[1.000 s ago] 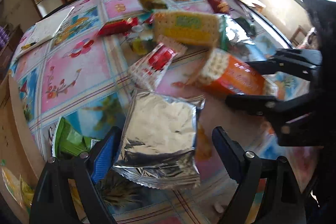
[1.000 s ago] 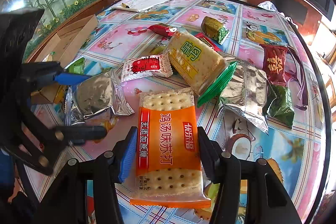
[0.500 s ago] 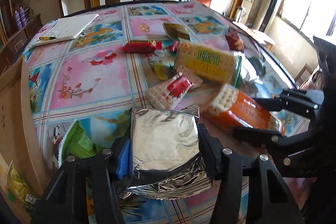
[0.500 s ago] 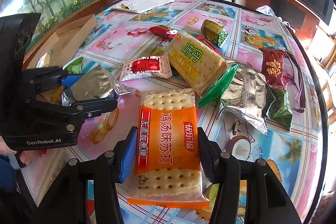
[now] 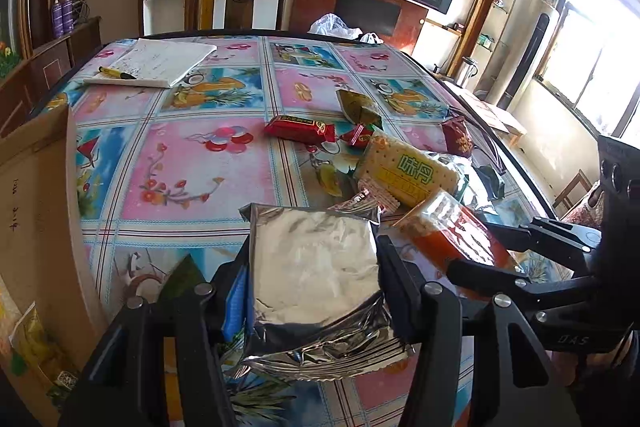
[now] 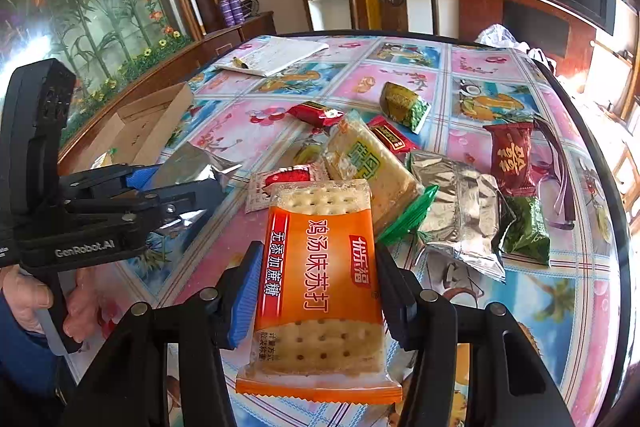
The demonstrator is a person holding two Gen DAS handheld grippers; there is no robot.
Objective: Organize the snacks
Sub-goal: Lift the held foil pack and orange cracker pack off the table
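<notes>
My left gripper [image 5: 310, 255] is shut on a silver foil packet [image 5: 320, 291], held off the flowered tablecloth [image 5: 180, 163]. My right gripper [image 6: 318, 255] is shut on an orange cracker packet [image 6: 320, 267], gripped by its long sides and also off the table. The two stand side by side. The right wrist view shows the left gripper [image 6: 188, 183] and its foil packet [image 6: 188, 163] at the left. The left wrist view shows the orange packet [image 5: 460, 239] at the right. Loose snacks lie beyond, among them a yellow cracker packet [image 6: 368, 163] and a red bar [image 5: 300, 127].
An open cardboard box [image 5: 36, 227] stands at the table's left edge. A second foil packet [image 6: 460, 215], a dark red packet [image 6: 512, 159], a green one [image 6: 524, 227] and purple glasses [image 6: 560, 187] lie to the right. A notebook with a pen [image 5: 160, 61] sits at the far side.
My left gripper's jaws closed on the silver foil packet and lifted it, tilting up and rolling. The right gripper kept its hold on the orange packet and hardly moved.
</notes>
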